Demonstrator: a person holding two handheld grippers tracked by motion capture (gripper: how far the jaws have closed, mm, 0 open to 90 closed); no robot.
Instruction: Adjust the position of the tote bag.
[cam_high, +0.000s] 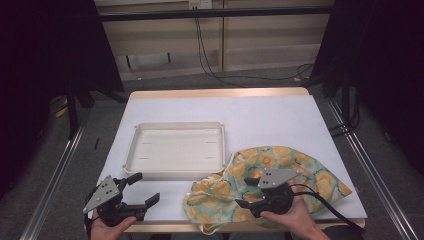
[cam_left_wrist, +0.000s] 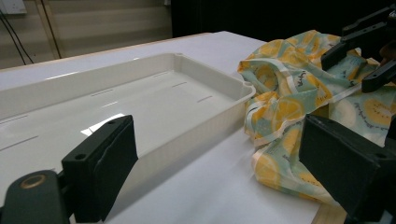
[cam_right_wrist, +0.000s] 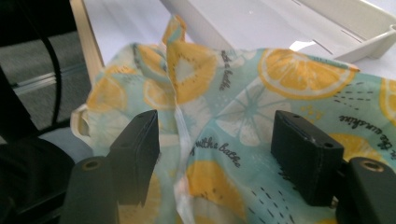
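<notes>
Cloth (cam_high: 265, 182) lay crumpled at the table's (cam_high: 280, 115) near right edge, just beside the tray (cam_high: 177, 148). Right gripper (cam_right_wrist: 215, 154) hovered over it — jaws apart, nothing clamped. Left gripper (cam_high: 142, 190) stood open beside the tray.

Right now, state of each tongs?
Left tongs: open, holding nothing, beside the white tray.
Right tongs: open over the lemon-print cloth, pads not pressing it.
</notes>
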